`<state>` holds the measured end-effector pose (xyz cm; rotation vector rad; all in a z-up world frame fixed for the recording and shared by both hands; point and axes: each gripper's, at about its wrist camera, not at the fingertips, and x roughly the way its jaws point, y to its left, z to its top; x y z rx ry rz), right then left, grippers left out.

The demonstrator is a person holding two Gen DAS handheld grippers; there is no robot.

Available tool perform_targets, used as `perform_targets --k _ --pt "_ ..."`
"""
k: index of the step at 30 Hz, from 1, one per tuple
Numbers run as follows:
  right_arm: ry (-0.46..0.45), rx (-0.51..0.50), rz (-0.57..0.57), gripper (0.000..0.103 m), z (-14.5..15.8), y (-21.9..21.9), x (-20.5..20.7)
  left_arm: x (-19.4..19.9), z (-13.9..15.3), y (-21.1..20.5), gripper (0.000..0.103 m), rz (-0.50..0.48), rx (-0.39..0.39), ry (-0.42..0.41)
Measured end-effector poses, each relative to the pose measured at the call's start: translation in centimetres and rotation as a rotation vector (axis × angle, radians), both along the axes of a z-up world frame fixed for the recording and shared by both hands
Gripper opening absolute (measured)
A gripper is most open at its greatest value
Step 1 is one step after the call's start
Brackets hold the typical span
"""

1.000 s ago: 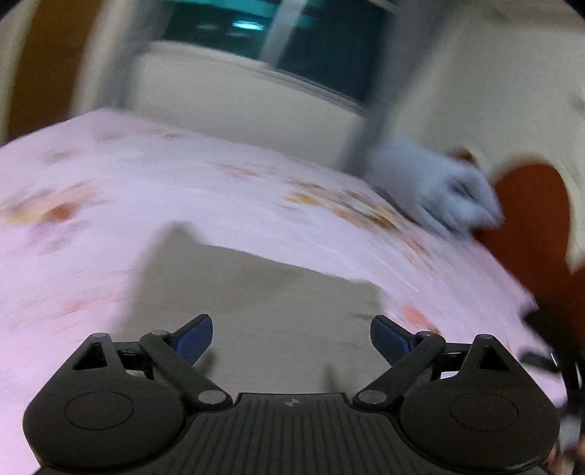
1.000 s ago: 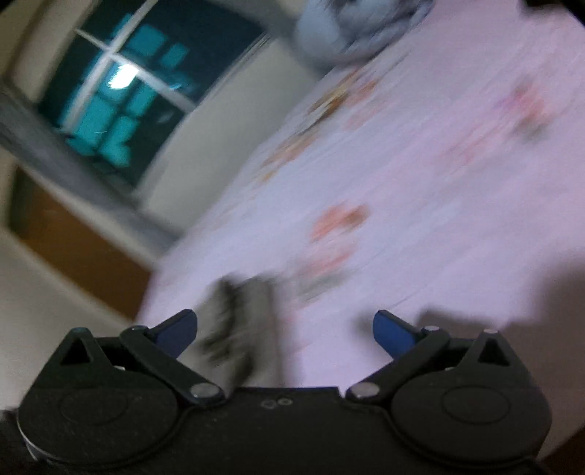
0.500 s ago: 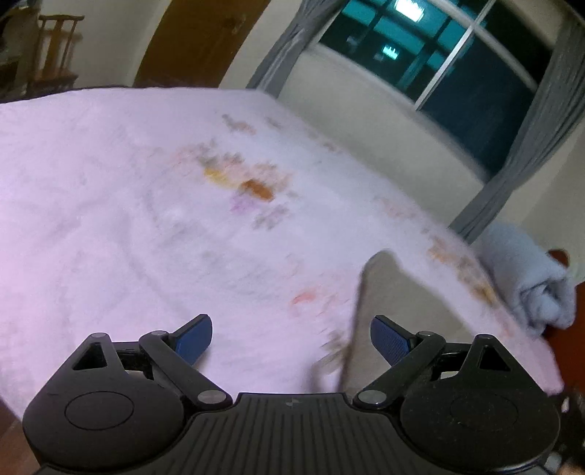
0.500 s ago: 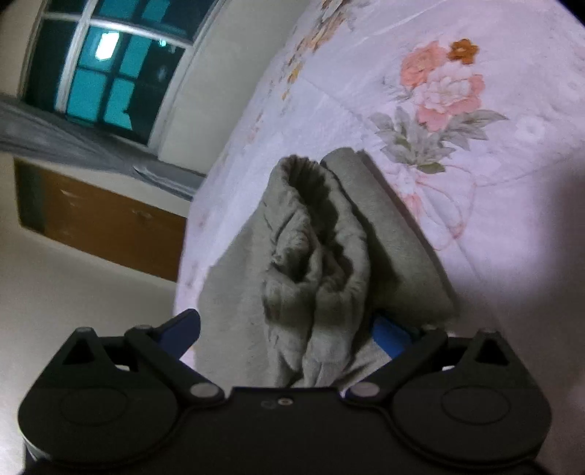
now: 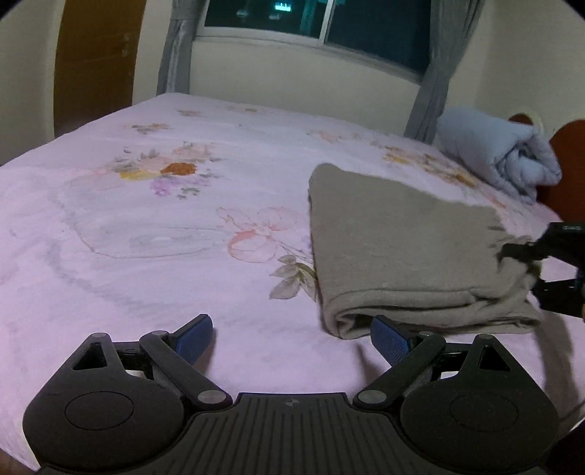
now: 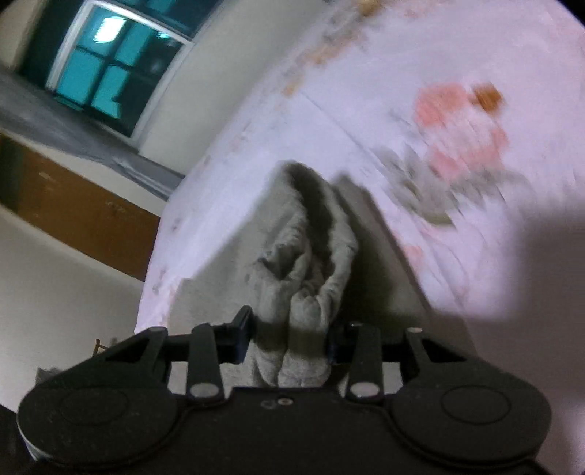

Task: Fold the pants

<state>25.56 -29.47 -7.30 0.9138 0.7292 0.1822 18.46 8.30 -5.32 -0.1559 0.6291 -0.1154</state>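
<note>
left wrist view low over the bed (image 5: 146,277), window-facing; right wrist view tilted, close; shared pants (image 5: 395,248).

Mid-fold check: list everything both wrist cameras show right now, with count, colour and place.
folded grey-brown cloth pants: one, on the bed, right of centre.
pink floral bedsheet: one, covers the bed.
rolled light-blue blanket: one, far right bed corner.
dark window: one, back wall.
grey curtains: two, flanking the window.
brown wooden door: one, left wall.
left claw: open, over the sheet beside the pants.
right claw: shut on bunched pants fabric.
</note>
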Motion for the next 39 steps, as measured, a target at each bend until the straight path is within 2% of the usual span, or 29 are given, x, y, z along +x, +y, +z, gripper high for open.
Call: perform_targets --k 2,6,9,10,14,17,20,25,27,28,30,32,37,39 --pt "-0.031 -0.002 0.012 0.03 0.2 0.0 -0.7 0.7 0.0 -0.5 0.093 -0.011 -0.003 0.002" --pt "-0.044 0.013 0.023 0.031 0.7 -0.2 -1.1 2.7 -0.7 -1.0 0.093 -0.004 0.028 0.073" --pt "-0.061 0.04 0.039 0.033 1.3 -0.2 -0.8 3.3 -1.1 -1.1 0.093 -0.004 0.082 0.103" --pt "-0.069 0.05 0.043 0.033 1.6 -0.1 -0.9 3.1 -1.0 -1.0 0.093 -0.01 0.107 0.102" --pt "-0.106 0.076 0.058 0.033 2.3 0.5 0.2 2.2 -0.6 -0.1 0.093 -0.028 0.094 0.07" --pt "-0.103 0.081 0.059 0.033 2.1 0.9 0.9 3.0 -0.6 -0.6 0.093 -0.034 0.077 0.087" --pt "-0.105 0.084 0.061 0.033 2.1 0.9 0.9 4.1 -1.4 -1.6 0.093 -0.012 0.139 0.111" --pt "-0.109 0.076 0.057 0.032 2.3 0.3 0.5 3.8 -1.5 -0.3 0.093 0.105 0.07 0.072" --pt "-0.104 0.066 0.064 0.032 1.8 0.2 0.3 3.6 -1.8 -0.2 0.093 0.107 0.07 0.077" --pt "-0.09 0.028 0.066 0.031 1.3 0.3 0.2 3.7 -1.9 0.1 0.093 0.109 0.048 0.081" --pt "0.012 -0.039 0.056 0.03 -1.2 0.1 0.7 3.8 -2.0 0.5 0.093 0.102 0.029 0.09" --pt "0.018 0.012 0.042 0.027 -3.0 -0.7 0.6 3.8 -2.2 0.5 0.093 0.092 0.032 0.091" --pt "0.023 0.005 0.053 0.031 -2.3 -0.7 1.0 3.9 -2.2 0.7 0.093 0.088 0.027 0.1" --pt "0.014 0.007 0.071 0.036 -1.7 -1.1 1.0 3.7 -2.1 0.9 0.094 0.079 0.031 0.101"
